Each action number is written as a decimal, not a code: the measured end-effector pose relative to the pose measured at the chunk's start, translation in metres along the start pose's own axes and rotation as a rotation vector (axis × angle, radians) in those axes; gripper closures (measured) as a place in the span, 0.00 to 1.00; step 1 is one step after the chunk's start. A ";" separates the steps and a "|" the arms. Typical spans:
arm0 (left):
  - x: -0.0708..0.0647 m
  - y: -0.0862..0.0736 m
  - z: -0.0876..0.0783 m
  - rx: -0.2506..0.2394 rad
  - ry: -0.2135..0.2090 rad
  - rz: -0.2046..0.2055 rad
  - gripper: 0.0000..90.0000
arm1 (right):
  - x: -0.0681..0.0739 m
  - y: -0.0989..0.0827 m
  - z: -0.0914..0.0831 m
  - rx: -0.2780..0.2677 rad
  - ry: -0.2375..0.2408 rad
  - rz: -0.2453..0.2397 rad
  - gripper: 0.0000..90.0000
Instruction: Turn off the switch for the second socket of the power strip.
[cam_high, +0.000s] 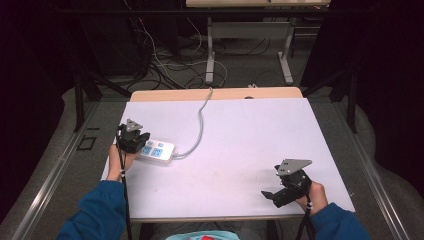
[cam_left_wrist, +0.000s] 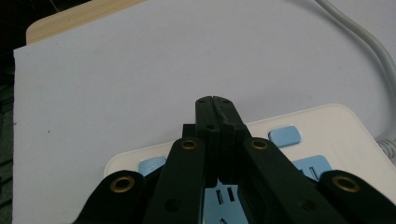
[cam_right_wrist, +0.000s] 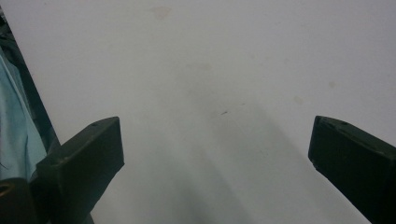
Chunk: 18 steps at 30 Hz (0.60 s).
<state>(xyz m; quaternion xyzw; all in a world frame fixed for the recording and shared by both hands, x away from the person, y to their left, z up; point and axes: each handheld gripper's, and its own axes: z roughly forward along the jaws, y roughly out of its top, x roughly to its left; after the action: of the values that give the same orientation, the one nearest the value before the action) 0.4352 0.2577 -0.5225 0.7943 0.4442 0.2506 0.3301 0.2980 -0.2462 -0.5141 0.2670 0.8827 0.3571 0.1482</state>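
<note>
A white power strip (cam_high: 159, 150) with blue sockets and blue buttons lies at the left of the white table (cam_high: 240, 130). Its grey cable (cam_high: 201, 120) runs toward the table's far edge. My left gripper (cam_high: 142, 146) is over the strip's left end. In the left gripper view its jaws (cam_left_wrist: 213, 100) are shut flat together with nothing between them, above the power strip (cam_left_wrist: 327, 126) near a blue button (cam_left_wrist: 285, 135). I cannot tell if the tips touch it. My right gripper (cam_high: 268, 195) is at the front right, and its jaws (cam_right_wrist: 215, 144) stand wide open over bare tabletop.
The cable (cam_left_wrist: 369, 42) curves past the strip's right end. A wooden table edge (cam_high: 215, 94) shows at the far side. Beyond it are another desk's legs (cam_high: 210, 55) and tangled floor cables (cam_high: 165, 70). The person's blue sleeves (cam_high: 95, 215) enter from the bottom.
</note>
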 end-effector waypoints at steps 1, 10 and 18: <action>0.000 0.000 0.001 0.005 0.005 -0.001 1.00 | 0.000 0.000 0.000 0.001 0.002 -0.001 0.03; 0.001 -0.003 0.004 0.031 -0.008 -0.003 1.00 | 0.000 0.000 0.000 0.005 0.003 0.001 0.04; 0.000 -0.005 0.007 0.045 -0.015 0.004 1.00 | 0.000 0.000 0.000 0.004 0.002 -0.001 0.04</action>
<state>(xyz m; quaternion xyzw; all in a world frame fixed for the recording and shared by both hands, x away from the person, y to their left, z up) 0.4380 0.2577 -0.5306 0.8041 0.4459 0.2354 0.3151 0.2978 -0.2459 -0.5145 0.2666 0.8837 0.3555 0.1472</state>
